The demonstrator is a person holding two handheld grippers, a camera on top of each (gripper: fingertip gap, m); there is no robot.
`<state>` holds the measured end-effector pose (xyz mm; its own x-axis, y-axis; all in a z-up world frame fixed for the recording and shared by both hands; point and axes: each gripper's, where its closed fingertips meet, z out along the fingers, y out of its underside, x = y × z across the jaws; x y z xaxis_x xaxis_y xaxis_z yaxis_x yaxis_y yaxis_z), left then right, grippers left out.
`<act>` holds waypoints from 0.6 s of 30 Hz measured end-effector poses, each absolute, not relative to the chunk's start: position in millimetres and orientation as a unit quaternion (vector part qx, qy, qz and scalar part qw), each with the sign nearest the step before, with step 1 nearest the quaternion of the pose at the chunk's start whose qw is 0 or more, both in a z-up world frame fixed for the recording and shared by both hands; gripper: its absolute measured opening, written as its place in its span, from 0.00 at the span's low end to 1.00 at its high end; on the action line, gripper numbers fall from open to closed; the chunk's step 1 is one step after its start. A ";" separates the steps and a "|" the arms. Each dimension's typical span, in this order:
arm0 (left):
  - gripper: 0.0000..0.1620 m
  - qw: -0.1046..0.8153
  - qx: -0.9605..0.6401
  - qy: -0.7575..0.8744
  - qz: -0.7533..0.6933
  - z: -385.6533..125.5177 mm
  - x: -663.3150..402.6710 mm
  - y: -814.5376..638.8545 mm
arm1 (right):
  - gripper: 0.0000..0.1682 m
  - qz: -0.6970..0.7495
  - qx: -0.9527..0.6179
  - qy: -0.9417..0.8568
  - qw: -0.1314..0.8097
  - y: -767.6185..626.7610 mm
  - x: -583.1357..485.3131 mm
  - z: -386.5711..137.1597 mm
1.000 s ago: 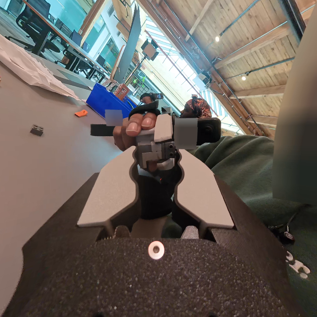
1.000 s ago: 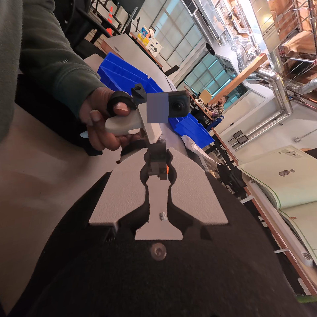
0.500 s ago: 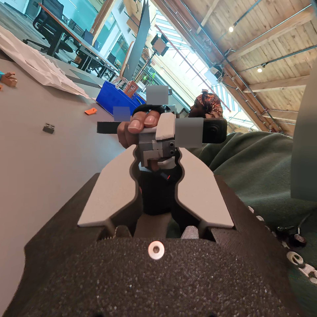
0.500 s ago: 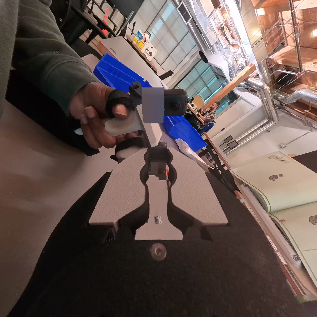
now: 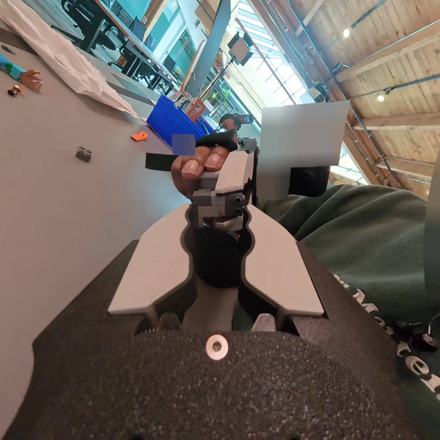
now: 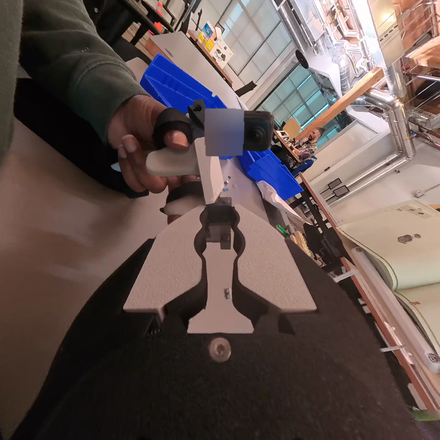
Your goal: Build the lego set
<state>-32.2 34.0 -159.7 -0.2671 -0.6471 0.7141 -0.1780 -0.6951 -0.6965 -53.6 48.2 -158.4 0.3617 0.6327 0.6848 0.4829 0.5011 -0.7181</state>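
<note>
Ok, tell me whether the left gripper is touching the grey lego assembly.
Touching. In the left wrist view the left gripper has both fingertips pressed against the sides of the grey lego assembly, with no gap showing on either side.

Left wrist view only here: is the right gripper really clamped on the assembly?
Observer: Looks so. In the right wrist view, the assembly sits squeezed between the right gripper fingertips.
Operator: Where's the booklet?
Observer: The booklet lies open, off to that gripper's right.
Operator: Any spare pieces nearby?
Observer: A few small loose pieces lie on the table beyond the assembly, near the blue bins.
</note>
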 end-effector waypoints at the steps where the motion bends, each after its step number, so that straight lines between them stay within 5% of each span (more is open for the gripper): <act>1: 0.24 0.161 -0.585 0.348 -0.715 -160.5 -32.3 34.7 | 0.11 0.049 -0.495 -0.564 0.659 49.1 -53.6 -159.2; 8: 0.24 0.167 -0.586 0.354 -0.709 -161.6 -32.9 35.3 | 0.11 0.070 -0.507 -0.548 0.662 49.8 -54.1 -158.6; 18: 0.28 0.359 -0.582 0.530 -0.502 -165.6 -35.3 62.0 | 0.10 0.283 -0.603 -0.472 0.578 65.6 -30.8 -167.4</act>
<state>-35.3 62.0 -165.6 -0.0652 -0.9769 0.2034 -0.2568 -0.1806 -0.9495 -30.8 65.6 -167.4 0.3944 0.8960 0.2041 0.2413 0.1134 -0.9638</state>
